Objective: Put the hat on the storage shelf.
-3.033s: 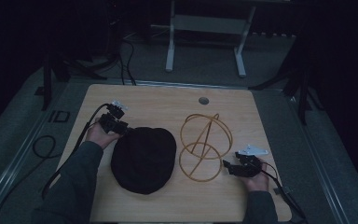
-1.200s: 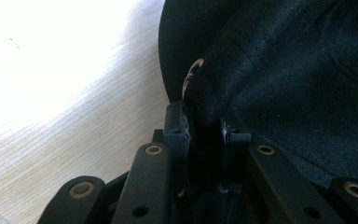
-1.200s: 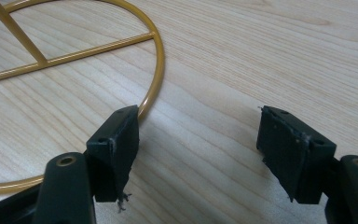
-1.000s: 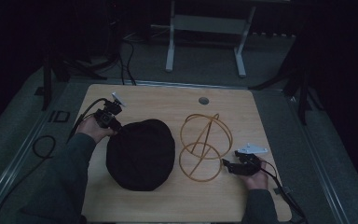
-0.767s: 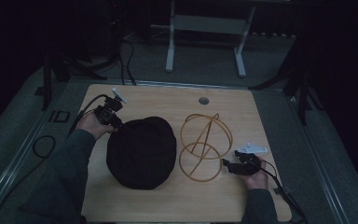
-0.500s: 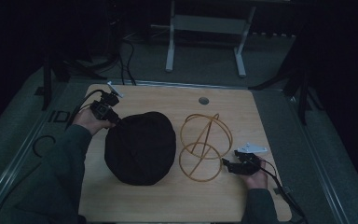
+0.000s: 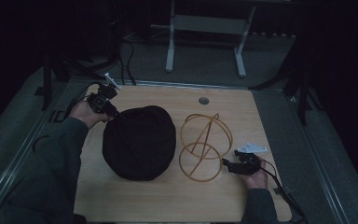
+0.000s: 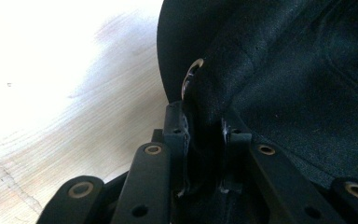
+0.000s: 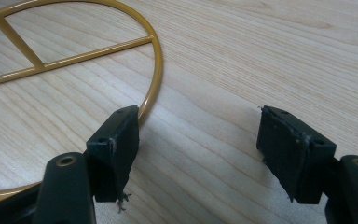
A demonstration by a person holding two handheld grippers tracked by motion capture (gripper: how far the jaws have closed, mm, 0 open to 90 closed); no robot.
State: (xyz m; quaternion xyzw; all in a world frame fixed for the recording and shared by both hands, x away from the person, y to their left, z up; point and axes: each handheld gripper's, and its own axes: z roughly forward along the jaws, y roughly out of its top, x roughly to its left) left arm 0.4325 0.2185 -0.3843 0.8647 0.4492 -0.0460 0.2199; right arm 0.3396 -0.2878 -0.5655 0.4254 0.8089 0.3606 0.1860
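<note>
1. A person is sitting at a light wooden table [image 7: 135, 200] in a dark room, holding a two-jaw gripper in each hand
2. The left gripper [image 7: 107, 109] is sitting at about ten o'clock on the table, with a hand wrapped around its body
3. Its jaws are pinching the edge of a black fabric cap [image 7: 139, 141], which is lying mounded near the table's centre, slightly toward nine o'clock
4. In the left gripper view, the black jaws are standing close together with a fold of the cap's cloth [image 8: 279, 93] clamped between them, and a small metal eyelet [image 8: 189, 79] is showing just above
5. A gold wire stand [image 7: 205, 147], made of rings and crossbars, is standing just beside the cap toward three o'clock
6. The right gripper [image 7: 230, 165] is resting at about four o'clock, beside the stand's lower ring
7. In the right gripper view, its jaws are standing wide apart over bare wood, holding nothing, with one jaw just beside the gold ring [image 9: 156, 70]
</note>
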